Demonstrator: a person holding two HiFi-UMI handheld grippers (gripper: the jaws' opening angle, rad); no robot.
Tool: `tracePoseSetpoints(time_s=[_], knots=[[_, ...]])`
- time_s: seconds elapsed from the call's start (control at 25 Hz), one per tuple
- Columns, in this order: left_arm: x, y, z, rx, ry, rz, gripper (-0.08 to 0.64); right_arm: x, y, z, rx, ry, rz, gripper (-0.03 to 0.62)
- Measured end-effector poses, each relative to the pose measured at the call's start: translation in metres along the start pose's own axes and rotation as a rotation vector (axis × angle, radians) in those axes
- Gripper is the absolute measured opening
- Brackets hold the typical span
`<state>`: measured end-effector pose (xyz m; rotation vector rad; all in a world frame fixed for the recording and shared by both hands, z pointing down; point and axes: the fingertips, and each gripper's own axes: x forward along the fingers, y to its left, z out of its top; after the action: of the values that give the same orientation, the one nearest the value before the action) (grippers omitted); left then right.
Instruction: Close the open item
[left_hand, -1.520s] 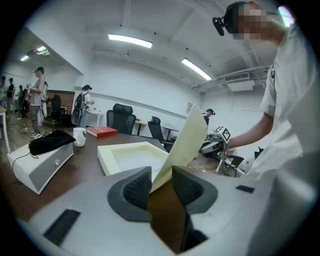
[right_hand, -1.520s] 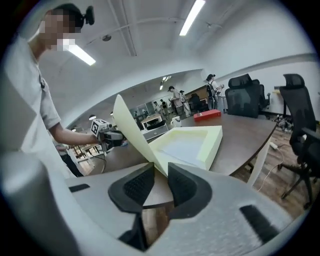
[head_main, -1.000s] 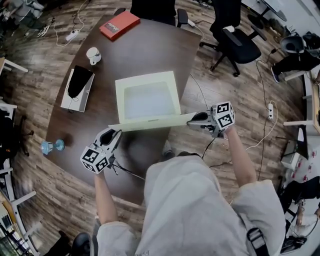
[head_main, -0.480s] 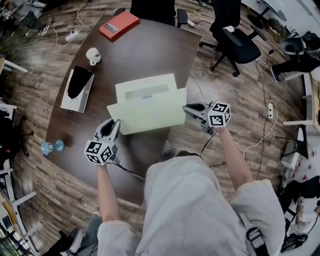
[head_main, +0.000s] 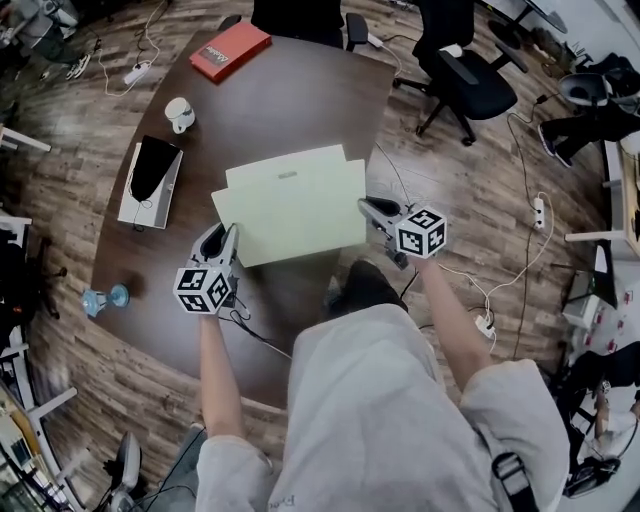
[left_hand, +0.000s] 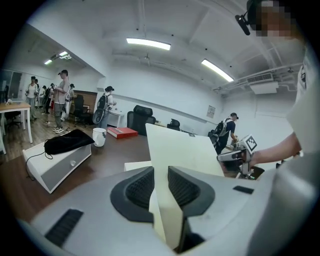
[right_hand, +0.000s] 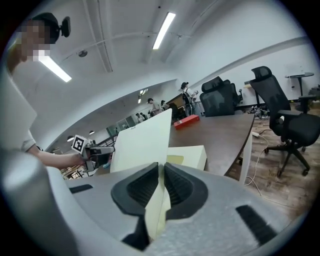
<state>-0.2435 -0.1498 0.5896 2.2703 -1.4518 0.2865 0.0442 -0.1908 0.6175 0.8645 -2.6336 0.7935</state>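
Note:
A pale yellow box sits on the dark table, and its hinged lid leans over it, hiding most of the inside. My left gripper is shut on the lid's near left corner. Its jaws have just been closing, and the lid stands between the pads of the left gripper. My right gripper is shut on the near right corner. Its jaws have just been opening slightly, but the lid is still pinched in the right gripper. The box base shows beyond.
A red book lies at the table's far end, with a white mug to the left. A white case with a black pouch is left of the box. Office chairs and floor cables surround the table.
The lid has swung forward and down over the box, from showing the whole inside to covering most of it. Both grippers moved forward with it.

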Motion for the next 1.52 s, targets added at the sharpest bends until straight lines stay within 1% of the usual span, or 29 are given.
tracePoseSetpoints(time_s=[0.08, 0.2, 0.36, 0.64, 0.92, 1.12, 1.28, 1.44, 1.52], knots=[[0.003, 0.001, -0.001, -0.007, 0.006, 0.013, 0.067, 0.003, -0.004, 0.001, 0.002, -0.006, -0.029, 0.043], [0.009, 0.007, -0.003, -0.013, 0.021, 0.029, 0.067, 0.010, -0.009, 0.002, -0.003, 0.000, -0.052, 0.044], [0.025, 0.018, -0.004, -0.038, 0.040, 0.049, 0.067, 0.021, -0.018, 0.005, -0.007, 0.021, -0.056, 0.046], [0.046, 0.035, -0.012, -0.088, 0.080, 0.081, 0.069, 0.039, -0.034, 0.000, 0.030, 0.067, -0.054, 0.049], [0.064, 0.050, -0.024, -0.142, 0.107, 0.126, 0.072, 0.056, -0.051, -0.006, 0.056, 0.112, -0.083, 0.058], [0.075, 0.059, -0.033, -0.155, 0.144, 0.160, 0.076, 0.064, -0.059, -0.011, 0.065, 0.153, -0.114, 0.063], [0.081, 0.064, -0.041, -0.160, 0.172, 0.183, 0.077, 0.069, -0.063, -0.014, 0.043, 0.197, -0.145, 0.065], [0.086, 0.066, -0.047, -0.166, 0.194, 0.191, 0.079, 0.071, -0.065, -0.018, -0.039, 0.272, -0.192, 0.071], [0.087, 0.068, -0.050, -0.168, 0.199, 0.203, 0.081, 0.074, -0.066, -0.019, -0.060, 0.295, -0.202, 0.072]])
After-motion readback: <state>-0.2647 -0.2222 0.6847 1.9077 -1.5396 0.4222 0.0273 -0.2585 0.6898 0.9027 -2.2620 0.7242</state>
